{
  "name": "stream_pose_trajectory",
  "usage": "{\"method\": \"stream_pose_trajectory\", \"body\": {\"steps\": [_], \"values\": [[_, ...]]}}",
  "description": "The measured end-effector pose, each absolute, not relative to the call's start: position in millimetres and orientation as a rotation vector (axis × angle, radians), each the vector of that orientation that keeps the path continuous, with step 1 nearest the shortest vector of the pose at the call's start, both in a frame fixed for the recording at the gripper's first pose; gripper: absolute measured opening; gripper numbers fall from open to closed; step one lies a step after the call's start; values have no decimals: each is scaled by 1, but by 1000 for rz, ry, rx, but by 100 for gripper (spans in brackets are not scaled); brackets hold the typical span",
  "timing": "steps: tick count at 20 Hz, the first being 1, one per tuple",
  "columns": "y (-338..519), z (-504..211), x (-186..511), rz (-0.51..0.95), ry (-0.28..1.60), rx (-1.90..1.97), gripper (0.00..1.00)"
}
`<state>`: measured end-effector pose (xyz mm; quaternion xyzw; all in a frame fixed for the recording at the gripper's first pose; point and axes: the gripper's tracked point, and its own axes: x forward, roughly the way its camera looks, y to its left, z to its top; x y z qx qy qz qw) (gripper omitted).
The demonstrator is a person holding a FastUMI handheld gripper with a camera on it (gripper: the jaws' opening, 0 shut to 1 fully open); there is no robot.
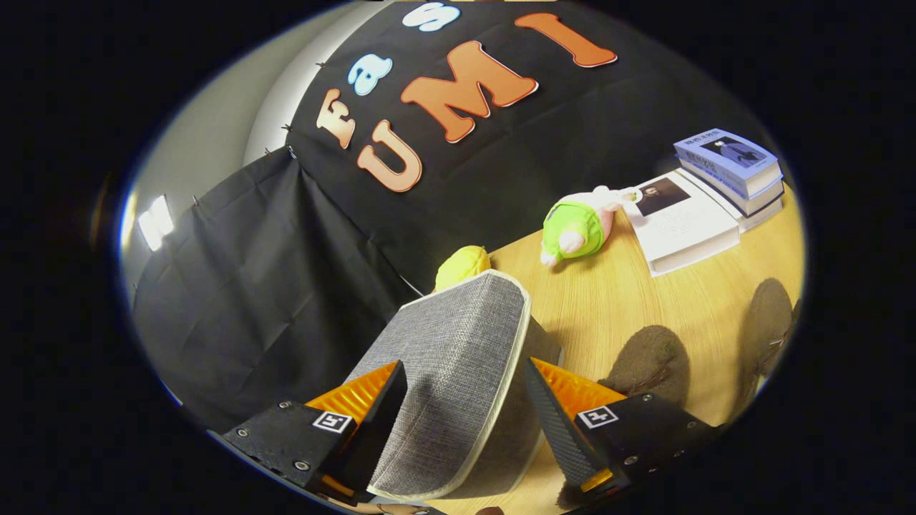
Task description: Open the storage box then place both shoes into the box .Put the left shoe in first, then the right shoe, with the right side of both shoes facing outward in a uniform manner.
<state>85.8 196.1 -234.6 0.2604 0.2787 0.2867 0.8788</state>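
Tongs spread wide around raised grey woven fabric lid of storage box, seemingly not pinching; opening underway. Two dark brown shoes wait right on counter.

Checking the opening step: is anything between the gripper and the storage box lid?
Nothing visible. The grey fabric lid sits raised between the open gripper, whose fingers flank it without clearly pressing. The brown shoes lie beyond on the table, clear of it.

Tongs: two wedge-shaped fingers, ribbed inner faces. Each sits on a black block carrying a square black-and-white marker and round screw heads. Blocks flank the grey fabric lid, one each side.
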Motion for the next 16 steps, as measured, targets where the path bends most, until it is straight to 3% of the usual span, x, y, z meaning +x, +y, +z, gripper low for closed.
{"method": "stream_pose_trajectory", "body": {"steps": [10, 12, 16], "values": [[210, -240, 86, 639, 647, 775, 97], [206, -241, 89, 622, 643, 808, 92], [200, -234, 90, 617, 630, 873, 71]]}}
